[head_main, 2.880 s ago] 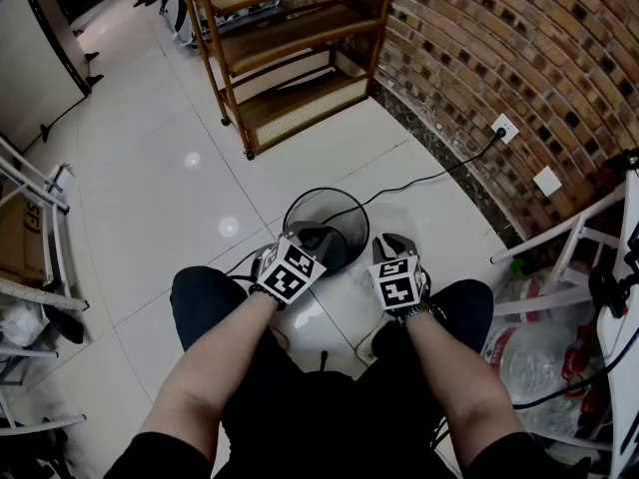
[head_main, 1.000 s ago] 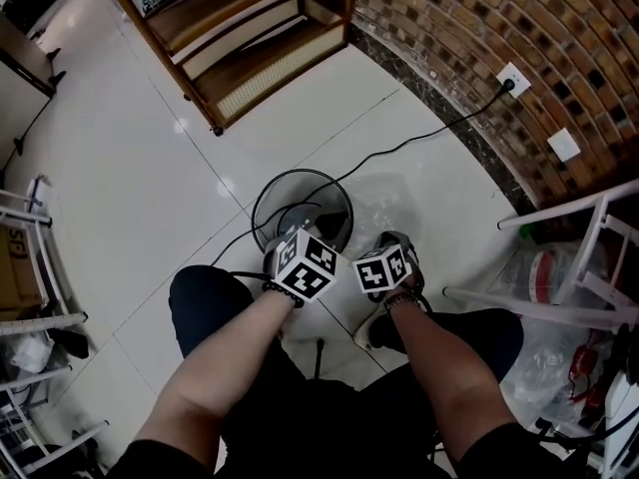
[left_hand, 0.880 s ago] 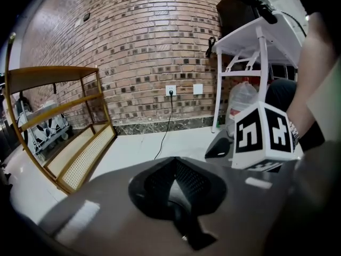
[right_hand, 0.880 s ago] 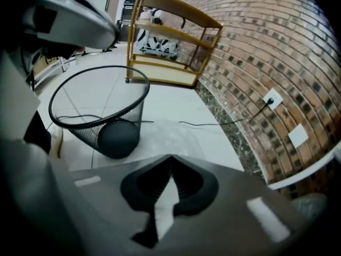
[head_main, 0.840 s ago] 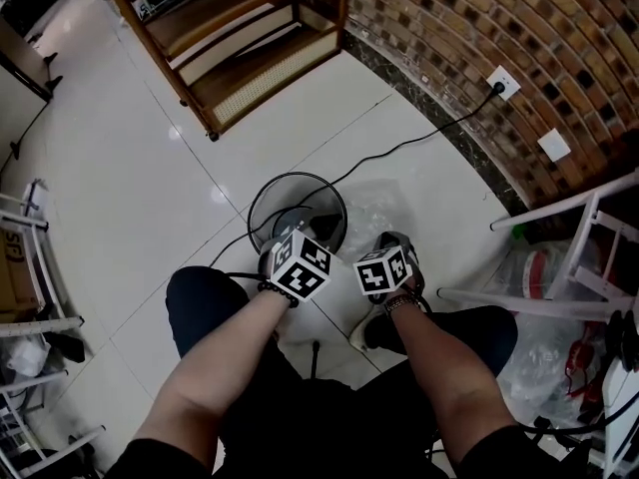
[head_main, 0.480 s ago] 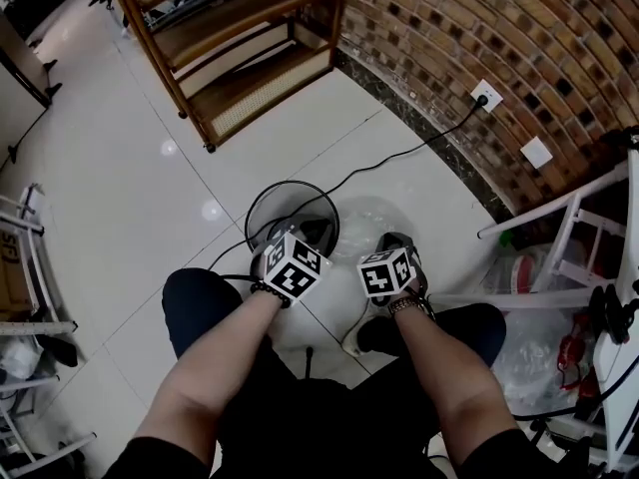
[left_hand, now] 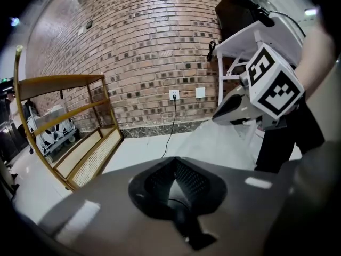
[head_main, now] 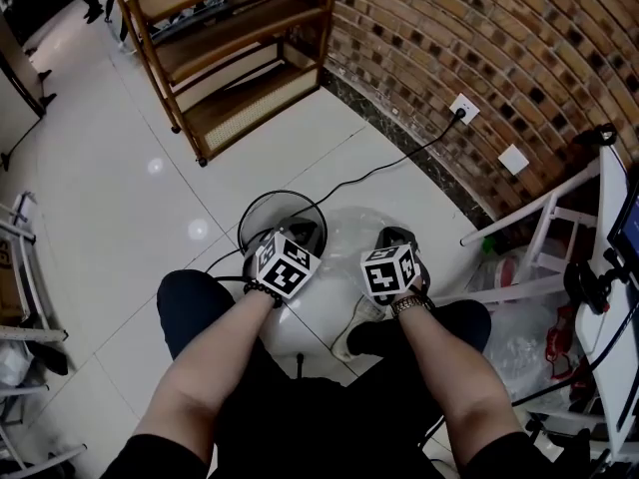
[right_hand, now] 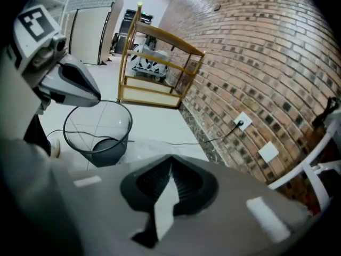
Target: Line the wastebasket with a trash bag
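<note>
Seen from above, two hand-held grippers are held low over a white tile floor. The left gripper (left_hand: 173, 167) is closed, with nothing identifiable between its fingers. The right gripper (right_hand: 169, 169) is closed on a pale strip, judged to be film of the clear trash bag (head_main: 357, 230). Most of the bag lies crumpled on the floor just ahead of those fingers. The black wire-mesh wastebasket (head_main: 262, 208) stands unlined just ahead of the left fingers, beside the bag. The thin film could be torn, or lost from the fingers, if pulled hard. The light basket could be tipped if knocked or snagged.
</note>
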`<act>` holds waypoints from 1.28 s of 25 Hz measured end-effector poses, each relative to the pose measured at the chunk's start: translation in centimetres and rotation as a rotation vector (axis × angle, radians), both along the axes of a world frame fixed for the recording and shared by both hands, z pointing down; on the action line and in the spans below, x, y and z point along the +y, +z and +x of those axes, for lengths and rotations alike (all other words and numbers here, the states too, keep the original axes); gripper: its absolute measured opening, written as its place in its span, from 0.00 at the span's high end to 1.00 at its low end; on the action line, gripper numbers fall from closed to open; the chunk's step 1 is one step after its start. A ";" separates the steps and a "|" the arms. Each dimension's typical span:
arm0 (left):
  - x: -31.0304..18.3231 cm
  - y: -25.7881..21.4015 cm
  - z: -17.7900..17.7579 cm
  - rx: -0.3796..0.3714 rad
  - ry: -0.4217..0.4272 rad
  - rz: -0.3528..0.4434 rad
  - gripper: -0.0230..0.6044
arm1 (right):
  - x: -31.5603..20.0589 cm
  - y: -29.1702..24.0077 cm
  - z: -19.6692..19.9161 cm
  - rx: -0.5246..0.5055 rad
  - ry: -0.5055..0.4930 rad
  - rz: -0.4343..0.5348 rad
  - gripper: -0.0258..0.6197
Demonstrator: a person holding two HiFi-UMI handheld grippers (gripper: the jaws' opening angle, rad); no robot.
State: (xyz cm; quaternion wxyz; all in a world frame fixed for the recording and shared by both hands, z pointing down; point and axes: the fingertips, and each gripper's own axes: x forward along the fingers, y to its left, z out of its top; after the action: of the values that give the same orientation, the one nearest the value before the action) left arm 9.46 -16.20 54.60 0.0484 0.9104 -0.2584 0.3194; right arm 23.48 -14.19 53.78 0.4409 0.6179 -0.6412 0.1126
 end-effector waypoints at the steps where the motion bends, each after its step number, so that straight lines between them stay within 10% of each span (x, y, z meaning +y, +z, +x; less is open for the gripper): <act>1: 0.0 -0.2 0.0 0.007 -0.003 -0.002 0.96 | 0.0 -0.7 0.1 0.002 0.001 0.011 0.96; 32: 0.9 -2.2 -1.7 0.248 -0.130 -0.311 0.69 | -0.5 -21.2 0.4 0.022 -0.005 0.330 0.96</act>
State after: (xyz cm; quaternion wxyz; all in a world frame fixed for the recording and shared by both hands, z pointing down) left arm 7.71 -15.29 52.40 0.2405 0.9057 -0.2562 0.2370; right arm 23.89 -14.67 32.56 0.3408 0.6815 -0.6476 -0.0024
